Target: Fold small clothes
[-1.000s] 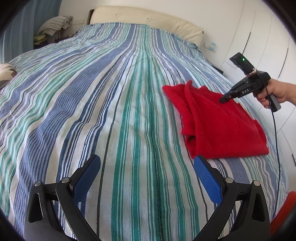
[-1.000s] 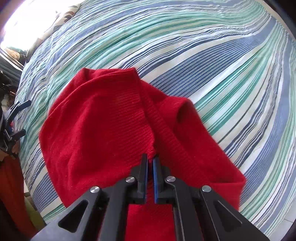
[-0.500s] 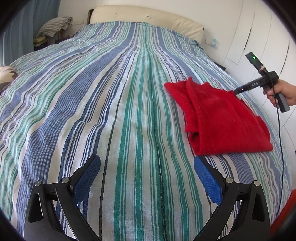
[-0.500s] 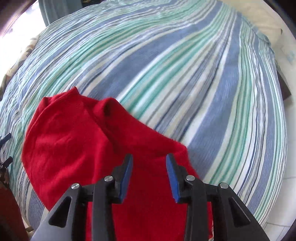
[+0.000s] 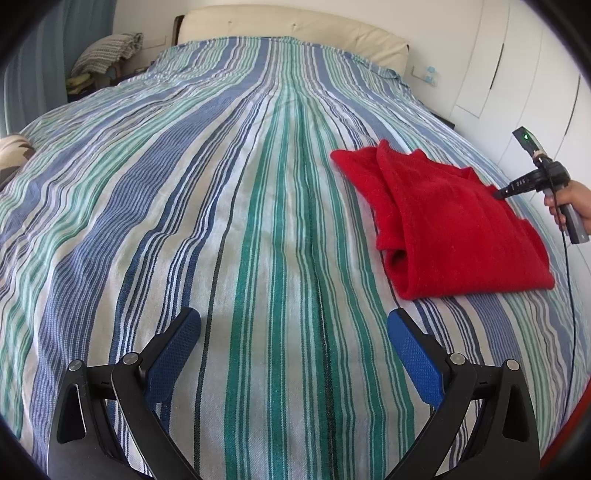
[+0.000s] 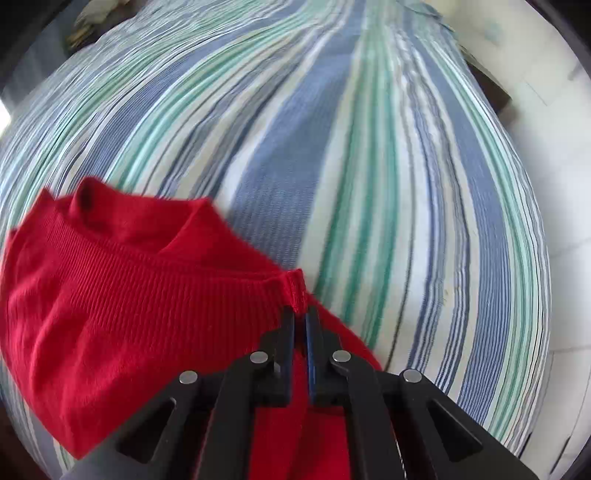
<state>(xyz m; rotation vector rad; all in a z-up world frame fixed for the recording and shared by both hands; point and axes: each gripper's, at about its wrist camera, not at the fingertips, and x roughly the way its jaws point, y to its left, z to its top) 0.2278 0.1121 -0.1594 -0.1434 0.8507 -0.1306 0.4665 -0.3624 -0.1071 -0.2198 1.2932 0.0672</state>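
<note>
Red sweater [image 6: 122, 295] lies folded on the striped bed [image 5: 229, 206]; right gripper [image 6: 300, 314] pinches its edge, left gripper [image 5: 293, 347] hangs spread.

Tongs [image 6: 300, 314] pinching red knit garment [image 6: 110, 295] edge, striped bedspread [image 6: 369, 147]

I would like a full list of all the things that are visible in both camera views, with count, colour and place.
red knit garment: 1, red, partly folded, on the bed's right side.
striped bedspread: 1, blue, green and white, covers the bed.
headboard: 1, cream, at the far end.
folded textiles: a pile, grey and pale, far left beside the bed.
wardrobe doors: several, white, on the right.
left gripper: 1, black with blue pads, open above bare bedspread.
right gripper: 1, black, shut on the garment's ribbed edge.
hand: 1, holds the right gripper's handle.
</note>
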